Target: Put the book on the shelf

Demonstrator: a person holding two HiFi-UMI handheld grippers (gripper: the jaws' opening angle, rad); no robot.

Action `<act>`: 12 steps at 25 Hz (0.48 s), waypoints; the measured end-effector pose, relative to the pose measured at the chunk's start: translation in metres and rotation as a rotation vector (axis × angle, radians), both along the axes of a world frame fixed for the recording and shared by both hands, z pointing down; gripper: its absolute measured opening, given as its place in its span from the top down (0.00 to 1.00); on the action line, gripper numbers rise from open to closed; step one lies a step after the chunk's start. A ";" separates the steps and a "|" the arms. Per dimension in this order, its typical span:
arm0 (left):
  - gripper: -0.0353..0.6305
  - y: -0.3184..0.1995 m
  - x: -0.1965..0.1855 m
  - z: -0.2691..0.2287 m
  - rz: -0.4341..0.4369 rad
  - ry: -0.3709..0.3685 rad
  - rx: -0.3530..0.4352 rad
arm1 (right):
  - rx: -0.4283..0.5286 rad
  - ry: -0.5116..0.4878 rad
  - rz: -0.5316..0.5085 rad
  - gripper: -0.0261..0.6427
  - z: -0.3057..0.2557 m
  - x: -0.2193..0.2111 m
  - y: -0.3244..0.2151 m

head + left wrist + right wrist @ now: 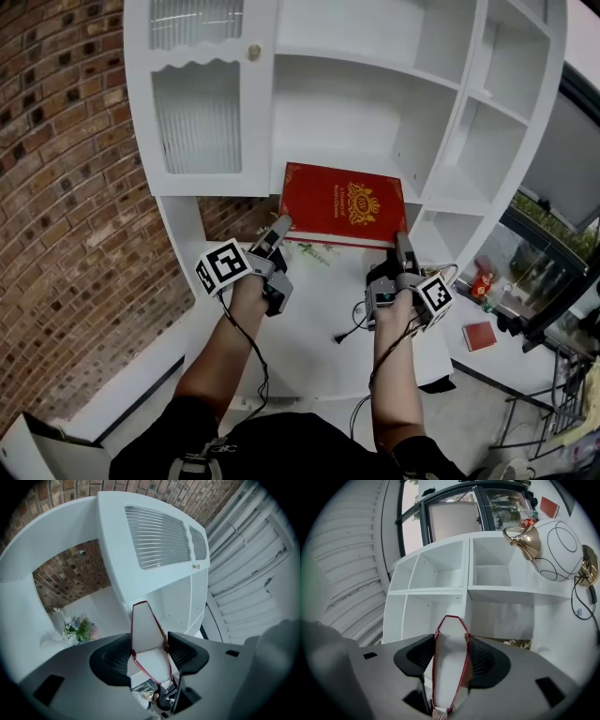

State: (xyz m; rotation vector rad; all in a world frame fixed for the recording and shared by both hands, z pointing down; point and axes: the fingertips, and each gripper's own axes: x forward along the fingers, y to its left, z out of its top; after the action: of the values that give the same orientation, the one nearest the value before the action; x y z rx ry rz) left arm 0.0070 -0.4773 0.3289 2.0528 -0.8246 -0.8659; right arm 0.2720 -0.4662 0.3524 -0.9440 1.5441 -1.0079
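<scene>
While clamped at both near corners, book (342,204): red cover with gold print facing up, lifted above the white counter (309,328), far edge at the mouth of the wide middle compartment (337,112) of the shelf (394,70); resting on the ledge or not, cannot tell.
Left gripper (279,225): fingers closed on the book's near left corner, white page edge filling the gap between the pads.
Right gripper (403,242): fingers likewise pressed onto the near right corner, red cover edges against both pads.
To the left: closed door (197,117) with ribbed glass and a small knob (254,52), just beside the book's left edge; brick wall (56,159) further out.
Below: flowers (79,629) in the recess under the door, back by the bricks; black cable (349,333) on the counter between the two grippers.
To the right: upright divider (450,112) near the book's right edge, smaller open cubbies (459,187) beyond; round white pot (558,538) with a gold spout, well apart from the book.
Open room: compartment straight behind the book, open-fronted, bounded by the door on the left and the divider on the right, slightly wider than the book.
</scene>
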 end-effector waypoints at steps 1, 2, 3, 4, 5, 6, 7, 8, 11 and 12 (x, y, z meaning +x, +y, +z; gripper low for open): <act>0.56 -0.003 0.001 0.001 0.002 -0.003 0.004 | -0.001 0.007 0.003 0.59 0.000 0.001 -0.003; 0.56 -0.006 0.002 0.001 0.002 -0.007 0.008 | -0.001 0.014 0.006 0.59 0.000 0.001 -0.006; 0.56 -0.010 0.002 0.000 0.000 -0.010 0.012 | -0.002 0.020 0.009 0.59 0.000 0.003 -0.009; 0.57 -0.013 0.003 -0.002 -0.004 -0.013 0.016 | -0.003 0.023 0.011 0.59 0.000 0.004 -0.013; 0.56 -0.016 0.004 -0.003 -0.008 -0.015 0.018 | -0.004 0.025 0.013 0.59 -0.001 0.005 -0.017; 0.56 -0.019 0.005 -0.005 -0.011 -0.015 0.020 | -0.006 0.027 0.015 0.59 -0.003 0.007 -0.020; 0.56 -0.022 0.006 -0.006 -0.015 -0.017 0.023 | -0.010 0.030 0.018 0.59 -0.004 0.008 -0.024; 0.56 -0.025 0.006 -0.008 -0.019 -0.021 0.027 | -0.015 0.039 0.023 0.59 -0.006 0.009 -0.028; 0.56 -0.035 0.008 -0.012 -0.050 -0.082 0.055 | -0.035 0.090 0.052 0.58 -0.011 0.013 -0.038; 0.56 -0.037 0.008 -0.015 -0.069 -0.120 0.072 | -0.036 0.108 0.064 0.58 -0.013 0.014 -0.042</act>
State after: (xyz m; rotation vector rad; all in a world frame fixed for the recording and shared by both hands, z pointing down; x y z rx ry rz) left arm 0.0146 -0.5146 0.3138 2.1671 -0.9471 -0.8266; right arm 0.2859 -0.5083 0.3397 -1.0818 1.5785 -0.9559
